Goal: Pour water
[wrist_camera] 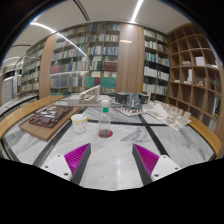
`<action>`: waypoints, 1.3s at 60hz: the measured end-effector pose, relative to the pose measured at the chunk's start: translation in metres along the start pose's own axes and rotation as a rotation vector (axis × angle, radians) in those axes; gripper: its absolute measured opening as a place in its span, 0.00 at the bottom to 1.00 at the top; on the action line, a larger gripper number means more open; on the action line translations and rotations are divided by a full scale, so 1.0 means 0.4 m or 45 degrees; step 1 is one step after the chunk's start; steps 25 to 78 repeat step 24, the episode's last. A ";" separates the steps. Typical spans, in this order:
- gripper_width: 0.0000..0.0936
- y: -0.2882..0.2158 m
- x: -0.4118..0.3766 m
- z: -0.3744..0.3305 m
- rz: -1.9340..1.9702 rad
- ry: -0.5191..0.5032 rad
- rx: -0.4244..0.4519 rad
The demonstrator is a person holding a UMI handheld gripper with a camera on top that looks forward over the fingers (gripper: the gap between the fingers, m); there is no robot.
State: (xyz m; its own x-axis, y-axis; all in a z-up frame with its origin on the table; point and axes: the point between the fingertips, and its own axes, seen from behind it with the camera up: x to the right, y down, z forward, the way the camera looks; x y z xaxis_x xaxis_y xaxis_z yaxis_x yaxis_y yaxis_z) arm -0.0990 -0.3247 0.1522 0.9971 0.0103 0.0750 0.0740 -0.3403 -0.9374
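Observation:
A clear plastic bottle (105,120) with a green cap and reddish liquid at its bottom stands upright on the white table (110,150), beyond my fingers. A pale cream cup (79,122) stands just left of the bottle. My gripper (112,160) is open and empty, with its magenta pads (76,156) spread wide, well short of both. Nothing is between the fingers.
A brown wooden tray with dark items (45,122) lies to the left of the cup. White architectural models (170,116) and a dark model (128,99) stand behind and to the right. Bookshelves (95,55) line the back of the room.

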 end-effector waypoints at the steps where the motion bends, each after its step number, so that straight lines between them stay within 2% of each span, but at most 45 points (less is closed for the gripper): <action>1: 0.91 0.002 0.003 -0.006 0.006 0.001 0.000; 19: 0.91 0.016 0.029 -0.066 -0.020 0.023 0.011; 78: 0.91 0.010 0.033 -0.070 -0.030 0.025 0.020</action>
